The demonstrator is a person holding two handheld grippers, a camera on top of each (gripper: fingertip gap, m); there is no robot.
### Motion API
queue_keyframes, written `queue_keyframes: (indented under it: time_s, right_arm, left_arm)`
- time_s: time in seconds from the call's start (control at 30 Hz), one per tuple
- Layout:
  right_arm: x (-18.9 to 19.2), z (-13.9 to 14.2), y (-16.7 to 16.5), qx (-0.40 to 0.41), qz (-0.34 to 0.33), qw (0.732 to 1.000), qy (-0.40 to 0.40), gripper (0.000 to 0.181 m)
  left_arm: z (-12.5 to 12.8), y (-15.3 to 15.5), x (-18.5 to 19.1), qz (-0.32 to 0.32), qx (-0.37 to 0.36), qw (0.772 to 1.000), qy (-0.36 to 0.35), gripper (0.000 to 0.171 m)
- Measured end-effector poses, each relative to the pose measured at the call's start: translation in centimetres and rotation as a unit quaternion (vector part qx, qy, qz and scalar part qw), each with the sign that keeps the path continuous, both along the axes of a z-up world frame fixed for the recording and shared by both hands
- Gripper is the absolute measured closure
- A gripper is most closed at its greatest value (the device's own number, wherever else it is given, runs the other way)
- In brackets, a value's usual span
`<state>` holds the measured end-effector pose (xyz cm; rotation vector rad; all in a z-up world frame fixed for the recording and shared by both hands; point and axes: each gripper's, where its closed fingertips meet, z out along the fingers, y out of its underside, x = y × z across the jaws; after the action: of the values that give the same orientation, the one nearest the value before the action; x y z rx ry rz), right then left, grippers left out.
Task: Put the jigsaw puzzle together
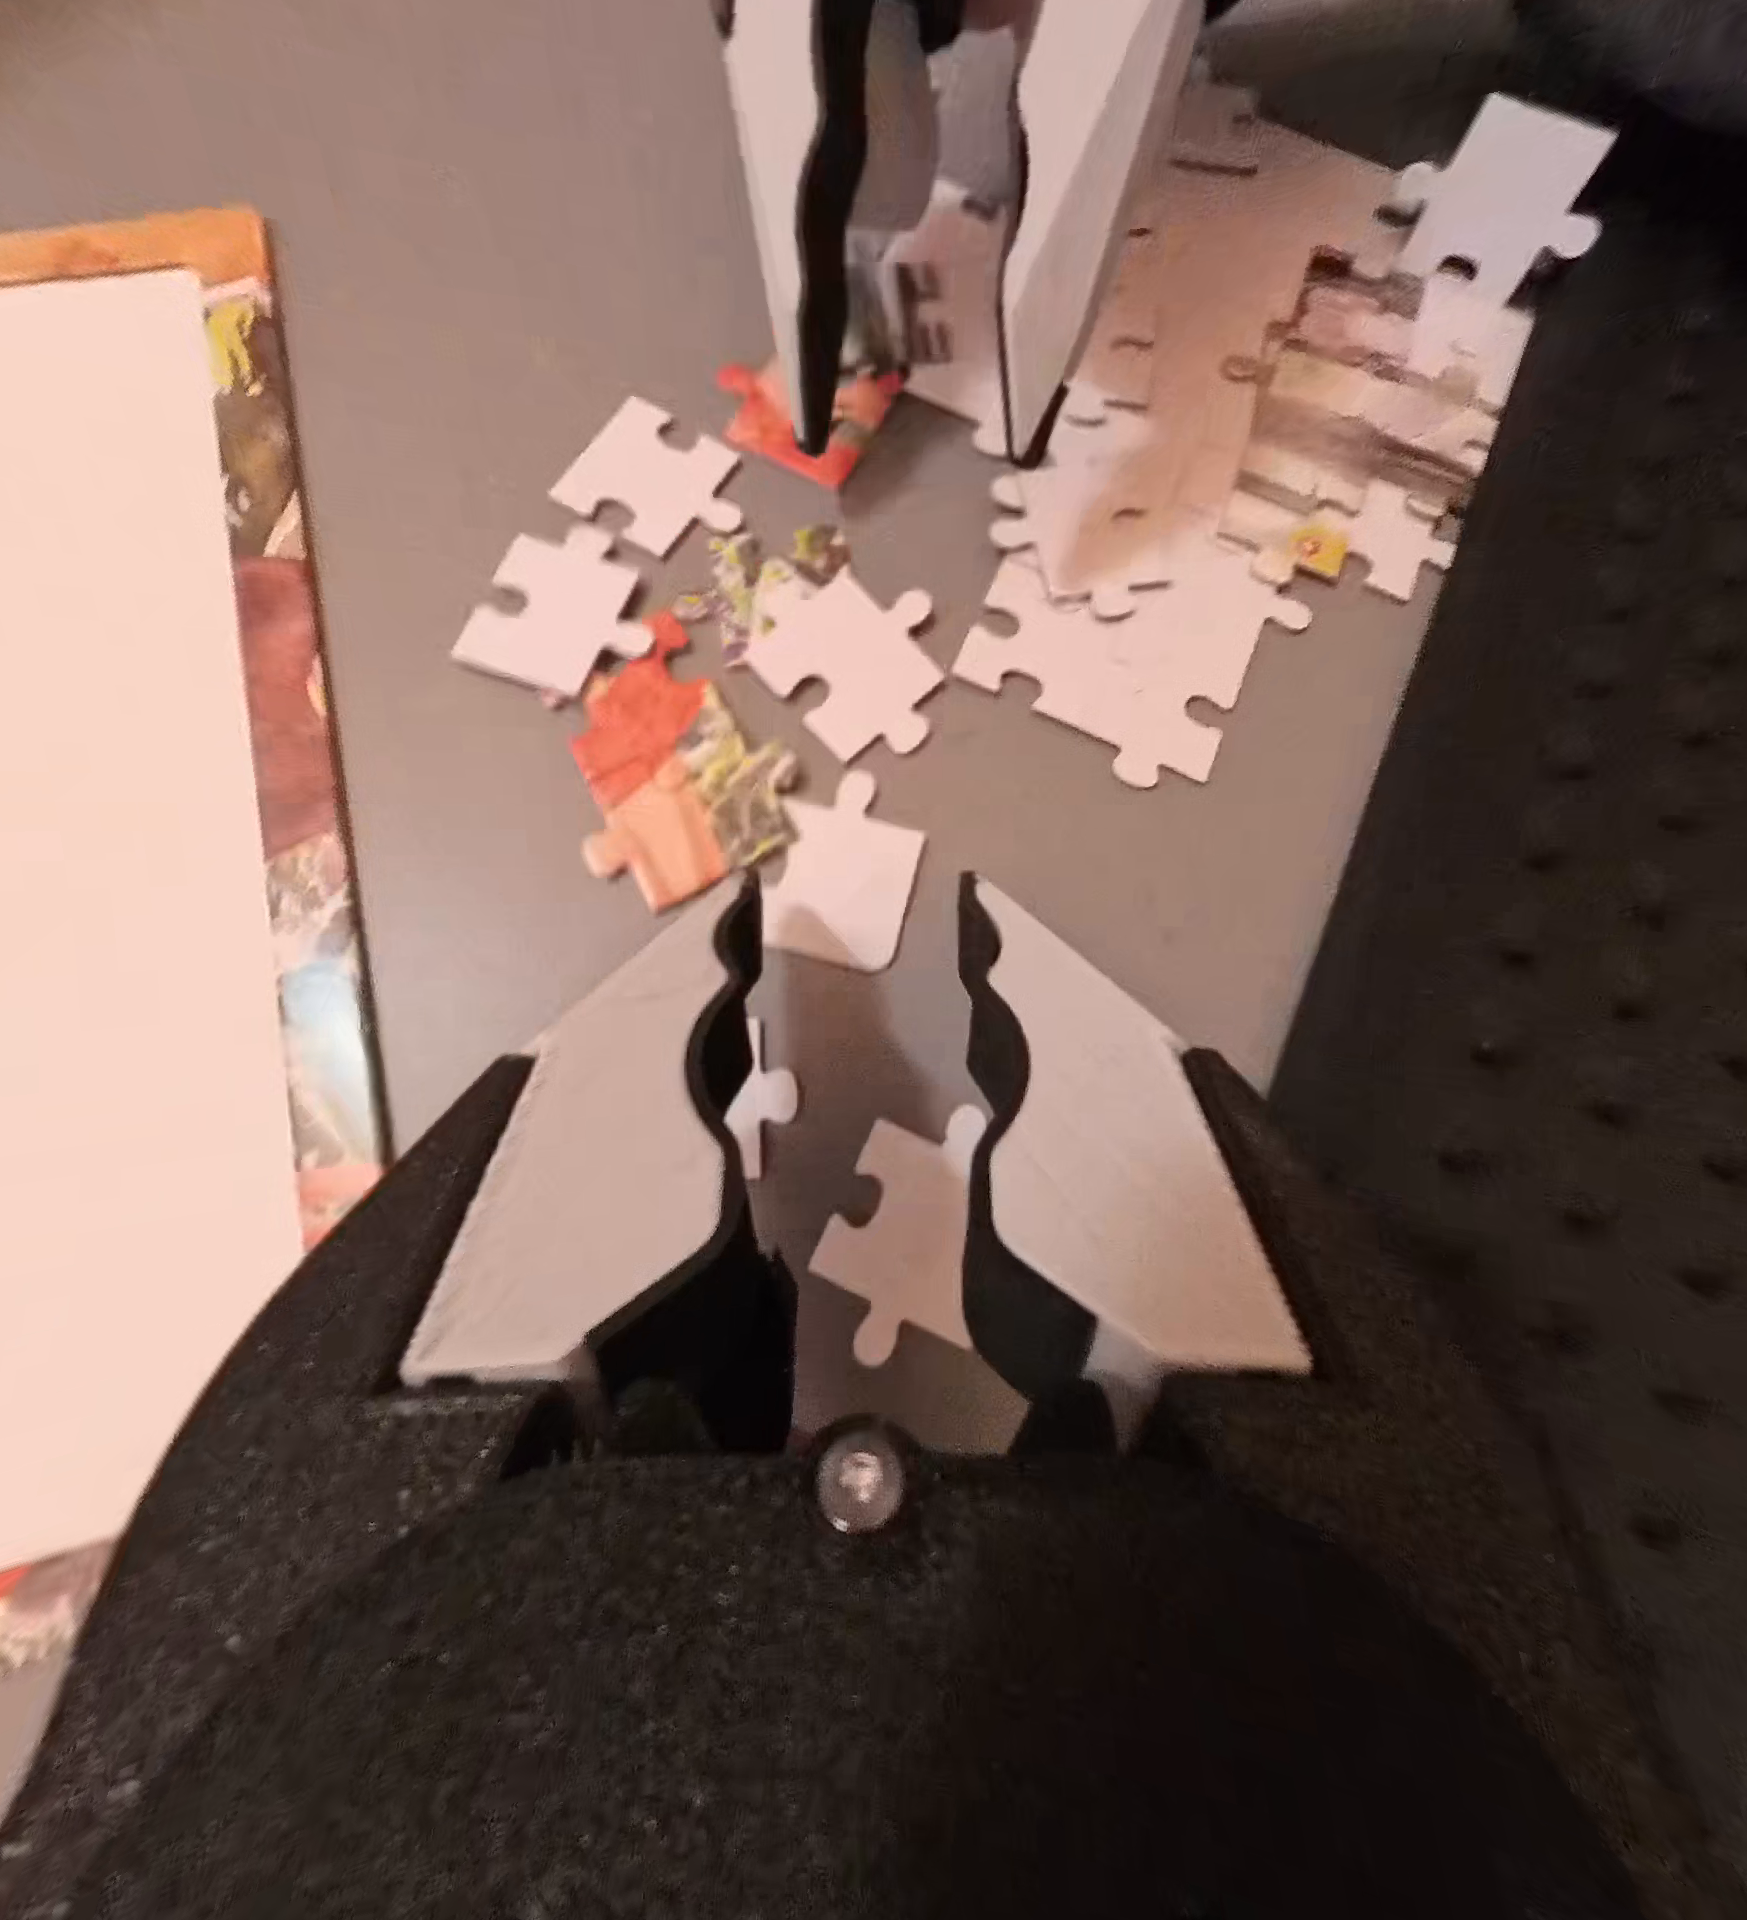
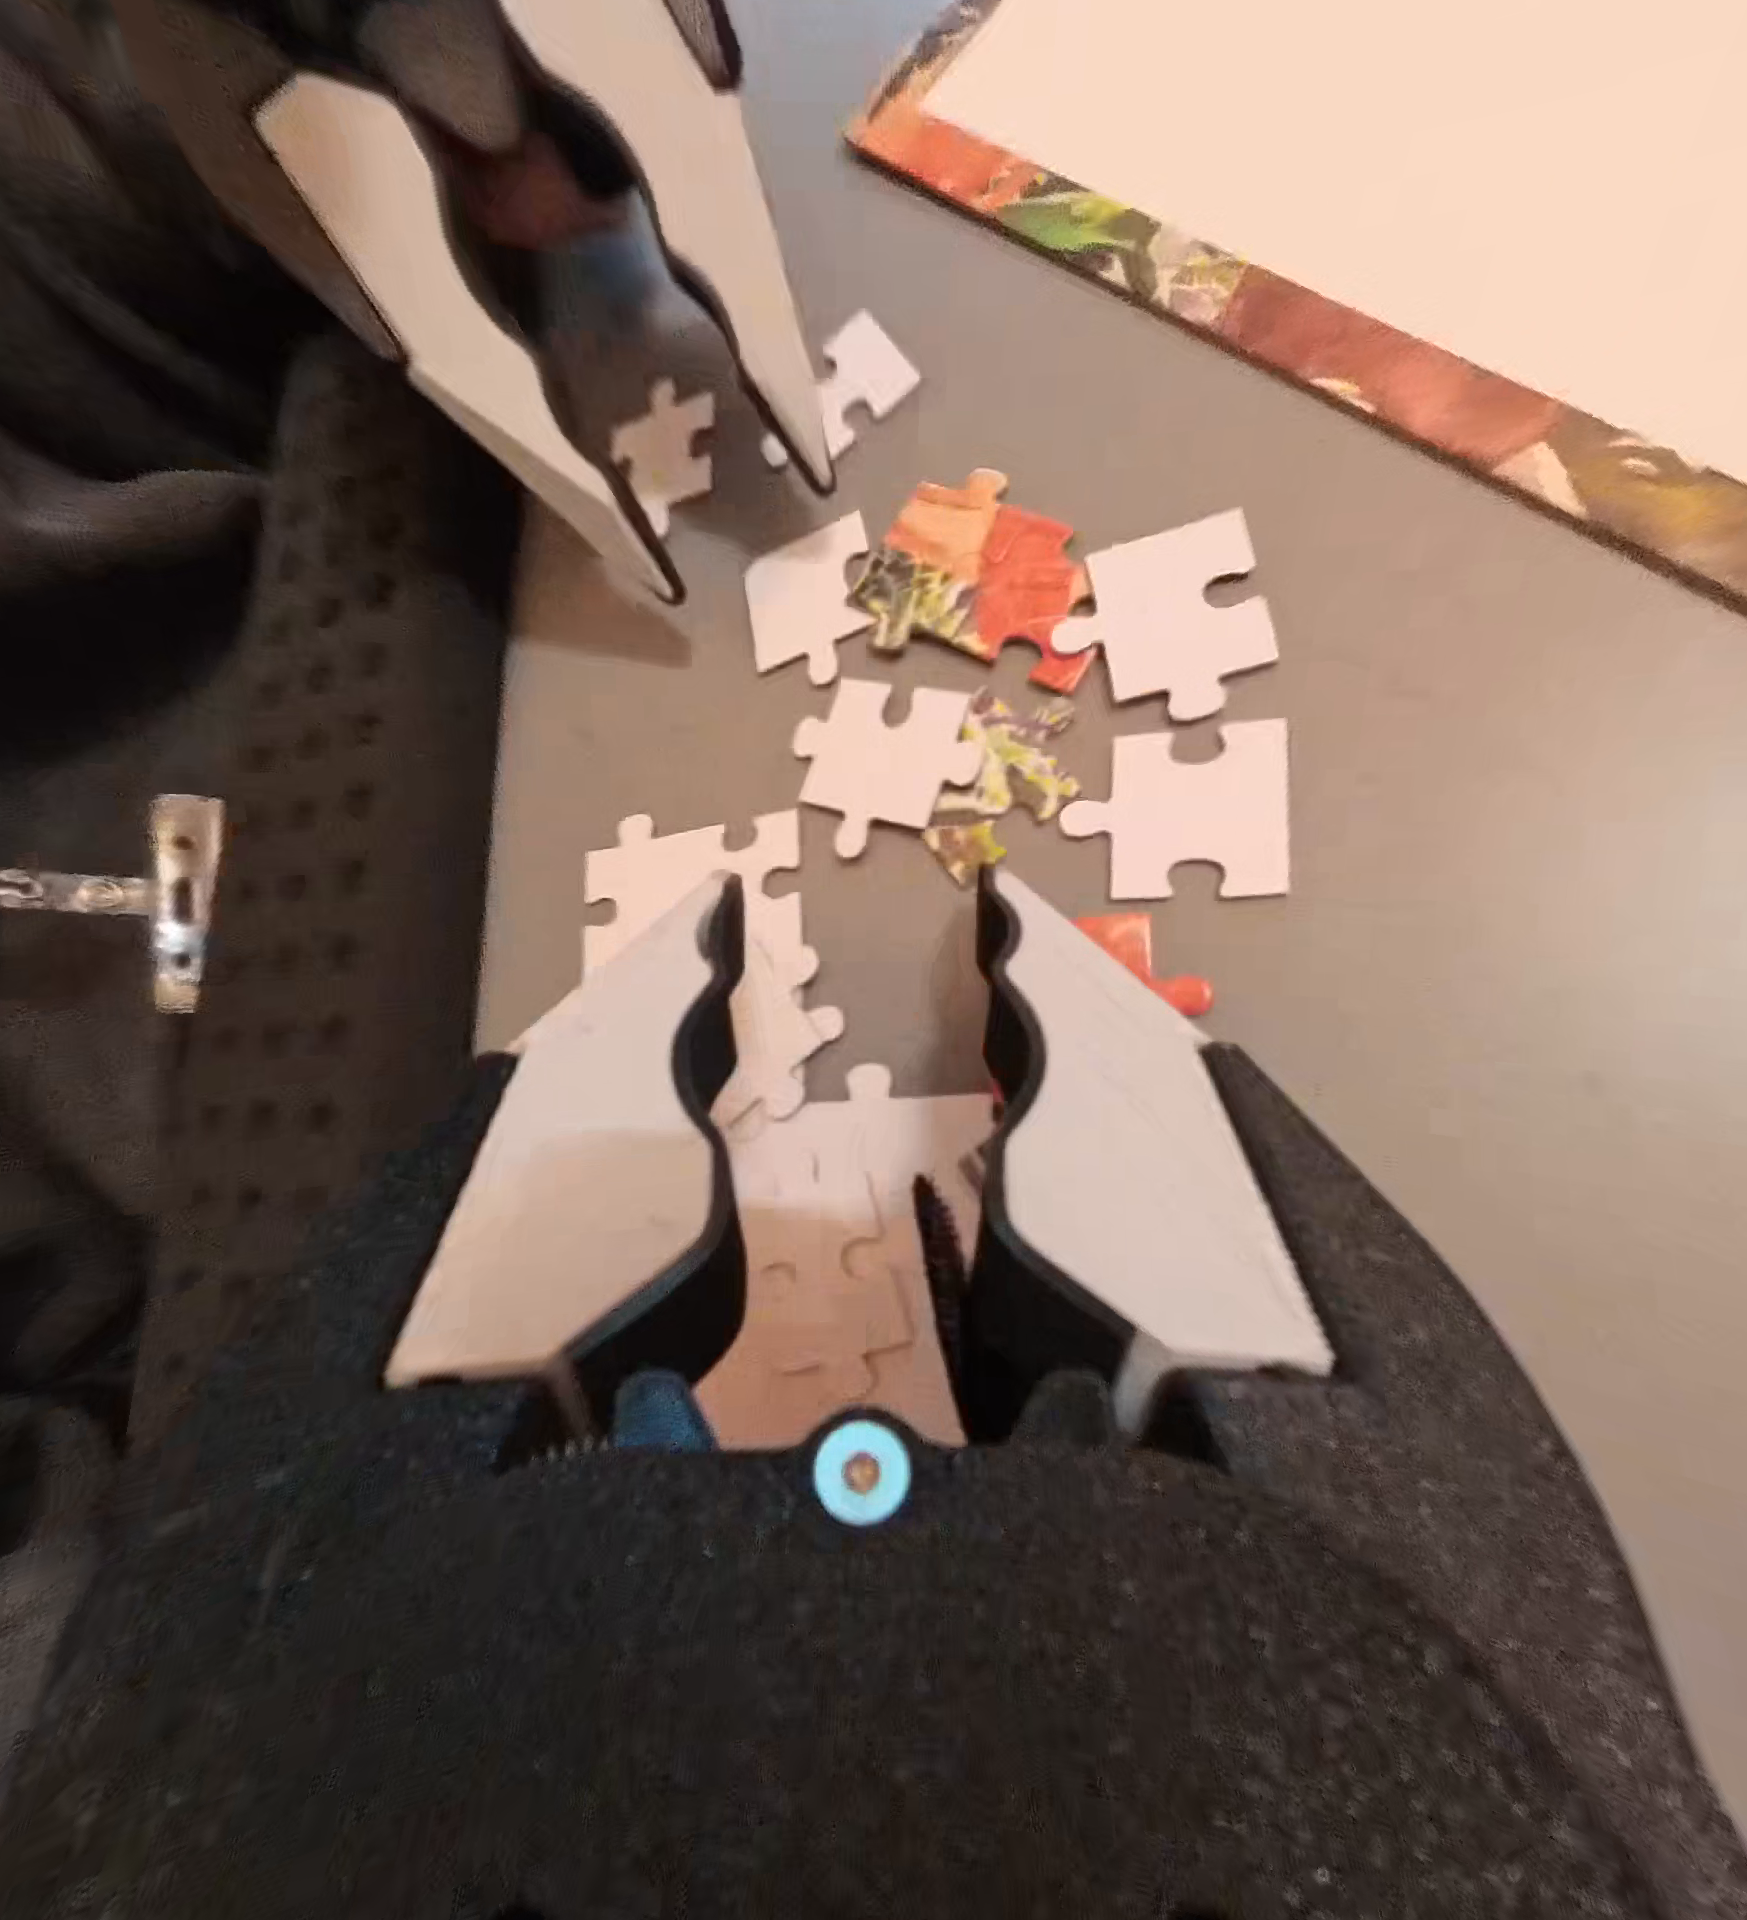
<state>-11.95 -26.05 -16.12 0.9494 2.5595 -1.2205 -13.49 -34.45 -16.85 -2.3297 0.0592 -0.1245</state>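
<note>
Puzzle pieces (image 1: pixel 848 665) lie scattered flat on the grey table (image 1: pixel 495 343), most of them white side up, a few showing orange, red and green print. No single direction runs through them: tabs and blanks point every way, and the loose pieces are roughly square, with no clear long axis. A joined orange-and-green pair (image 1: pixel 682 790) lies picture side up, its longer side running away from the left tongs (image 1: pixel 858 894). A larger joined patch (image 1: pixel 1160 582), mostly white side up, sits toward the far right of the left wrist view, beside dark dotted fabric (image 1: pixel 1627 935).

Left tongs hang open over the table with nothing between the jaws; one white piece (image 1: pixel 853 883) lies just beyond the tips and another (image 1: pixel 900 1236) lies under the gap. Right tongs (image 2: pixel 858 894) are likewise open and empty, held over white pieces of the joined patch, with a red piece (image 2: pixel 1149 961) just beside the right-hand finger. Each view shows the other tongs farther off, tips down near the pieces.

A board (image 1: pixel 69 831) with a white middle and a printed colourful border lies flat to one side, well apart from the loose pieces. No legible writing or brand shows; all is somewhat blurred
</note>
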Motion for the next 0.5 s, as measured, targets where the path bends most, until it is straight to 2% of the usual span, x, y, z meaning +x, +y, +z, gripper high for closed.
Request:
queue_keyframes:
  time_s: [0.07,0.13,0.23,0.3,0.37,0.4,0.43,0.5]
  right_arm:
    - [-0.1,1.0,0.8,-0.012,-0.03,0.999,0.015,0.134]
    - [-0.7,1.4,2.3,0.004,-0.062,0.997,0.047,0.134]
    - [-2.9,1.5,4.2,0.034,-0.117,0.987,0.101,0.132]
    - [-3.0,0.6,4.2,0.049,-0.105,0.99,0.085,0.134]
    - [-2.2,-0.9,5.5,0.103,-0.089,0.989,0.057,0.144]
    - [-1.9,-0.9,6.7,0.123,-0.1,0.986,0.054,0.144]
    - [-1.5,-0.5,8.0,0.126,-0.116,0.984,0.05,0.145]
    - [0.5,0.5,10.4,0.101,-0.148,0.984,0.004,0.144]
  left_arm:
    - [0.7,1.0,0.2,-0.008,0.013,1.0,0.012,0.134]
    - [1.4,1.8,-1.7,0.021,0.023,0.998,0.046,0.133]
    - [1.5,2.5,-4.3,0.046,0.009,0.996,0.077,0.122]
    - [1.5,3.6,-5.0,0.047,0.016,0.997,0.061,0.123]
    - [1.2,5.2,-6.1,0.062,0.013,0.996,0.058,0.13]
    - [1.1,6.2,-6.1,0.058,0.011,0.997,0.059,0.138]
    - [1.0,7.1,-5.2,0.033,0.006,0.998,0.056,0.137]
    - [1.0,8.7,-2.1,-0.05,-0.003,0.997,0.056,0.125]
